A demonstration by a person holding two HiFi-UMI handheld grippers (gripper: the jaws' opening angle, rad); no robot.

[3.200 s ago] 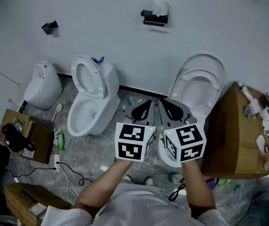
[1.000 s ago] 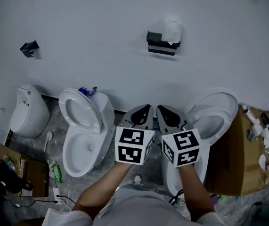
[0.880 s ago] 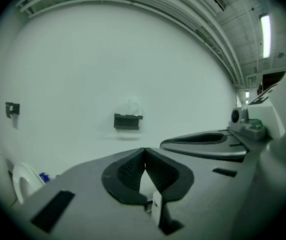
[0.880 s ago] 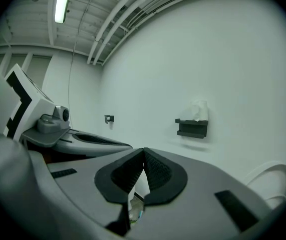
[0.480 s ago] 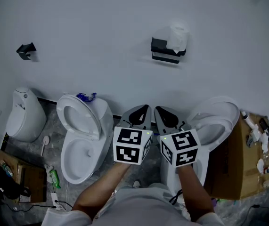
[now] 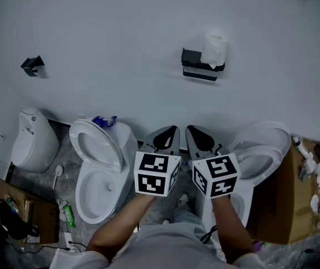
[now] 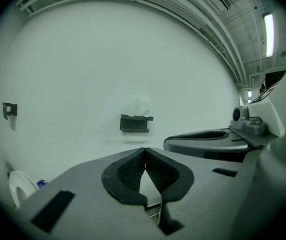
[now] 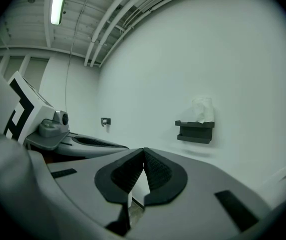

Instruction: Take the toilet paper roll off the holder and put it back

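Observation:
A white toilet paper roll stands on a black wall holder high on the white wall; the roll on its holder also shows in the left gripper view, and the roll on the holder in the right gripper view. My left gripper and right gripper are held side by side well short of the wall, below the holder. Both are shut with nothing between the pads. The left gripper and right gripper tips meet.
Two white toilets stand below: one at left, one at right with its lid up. A white urn-like fixture is far left. A cardboard box with clutter sits at right. A small black bracket is on the wall at left.
The view has drawn closer to the wall and tilted up, so the holder sits lower and larger in the head view. Both grippers stay shut and side by side.

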